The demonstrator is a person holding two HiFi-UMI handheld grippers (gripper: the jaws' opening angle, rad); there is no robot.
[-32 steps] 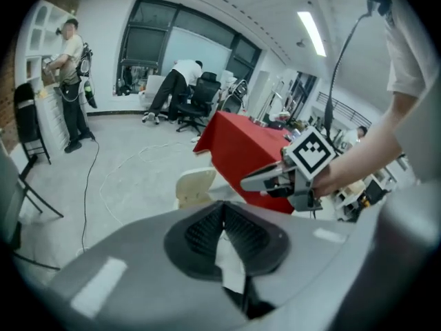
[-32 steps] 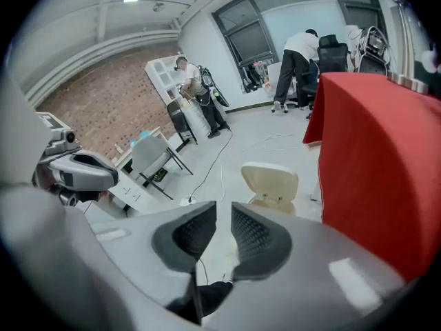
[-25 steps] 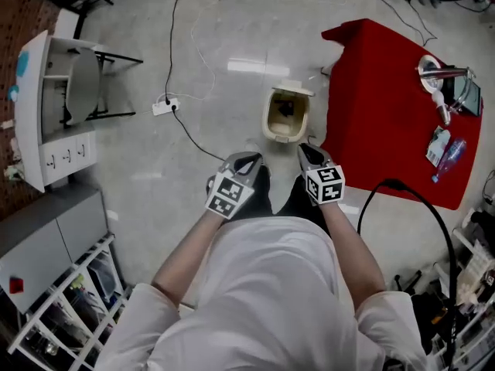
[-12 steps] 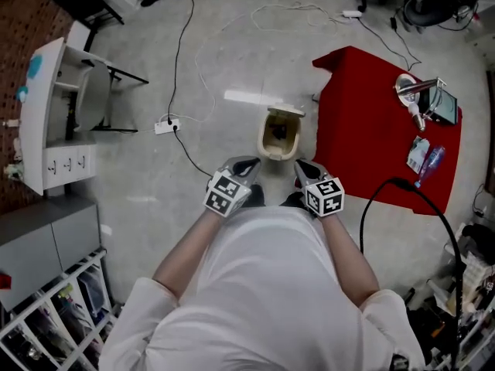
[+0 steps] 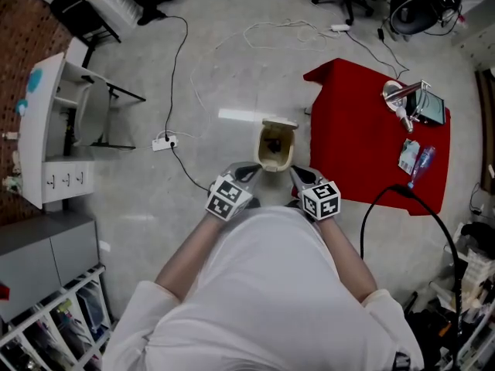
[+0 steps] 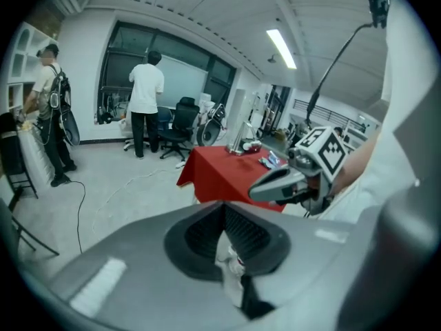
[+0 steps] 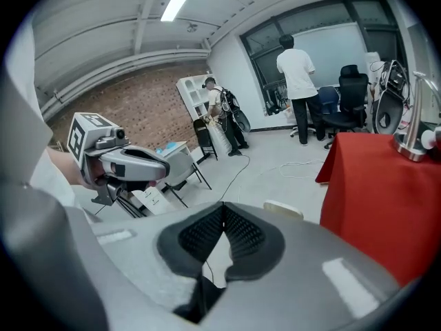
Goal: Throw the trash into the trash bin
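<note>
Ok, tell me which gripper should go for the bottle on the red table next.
Right, most likely. The right gripper is shut with nothing between its jaws, and the red table with the bottle lies on its side; the left gripper is farther from it.

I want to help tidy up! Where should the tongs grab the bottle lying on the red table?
Probably grip the plastic bottle at mid-body, from straight above, jaws across its width. It lies on its side on the red tablecloth, with a packet close beside it, so sideways looks crowded.
</note>
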